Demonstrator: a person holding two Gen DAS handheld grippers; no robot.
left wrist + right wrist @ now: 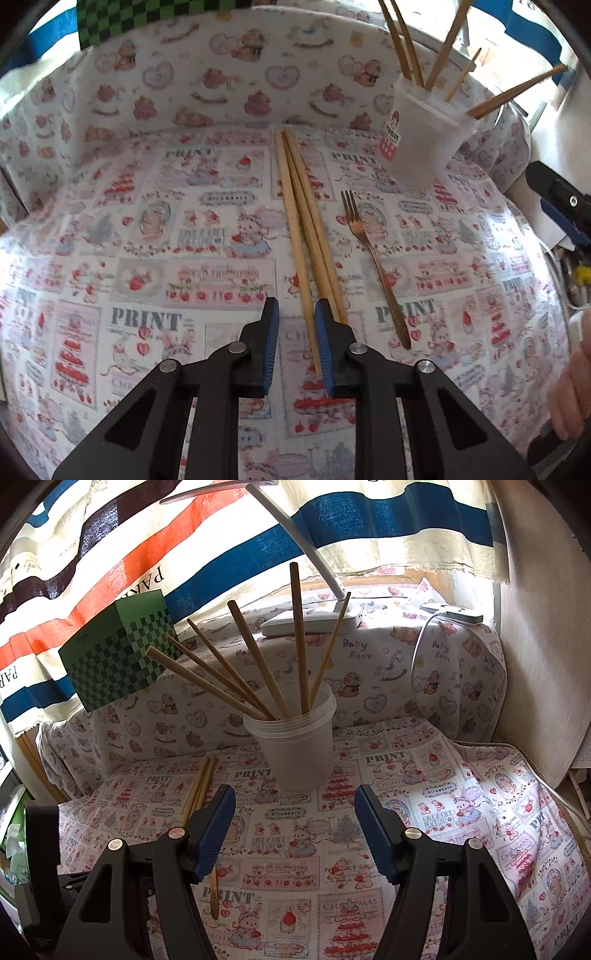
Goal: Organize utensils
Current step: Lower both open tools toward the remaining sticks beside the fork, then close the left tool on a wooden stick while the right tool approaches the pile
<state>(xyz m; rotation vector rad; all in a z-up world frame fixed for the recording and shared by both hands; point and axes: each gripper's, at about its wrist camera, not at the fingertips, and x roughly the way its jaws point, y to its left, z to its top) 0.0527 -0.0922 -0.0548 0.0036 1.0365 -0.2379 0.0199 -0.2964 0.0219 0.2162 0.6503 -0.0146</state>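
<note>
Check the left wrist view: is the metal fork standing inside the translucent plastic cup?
No, the bronze-coloured metal fork lies flat on the tablecloth beside the translucent plastic cup.

Chopsticks look like matt, pale wood. The fork is metal with a dull coppery sheen. The cup is frosted translucent plastic. The tablecloth is matt printed cloth. Gripper pads are ribbed blue, on glossy black plastic.

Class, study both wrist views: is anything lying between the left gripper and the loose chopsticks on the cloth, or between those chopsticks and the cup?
Nothing visible blocks the left gripper; one of the loose chopsticks already lies between its open jaws. Toward the cup only bare tablecloth shows; the fork lies beside that path.
</note>
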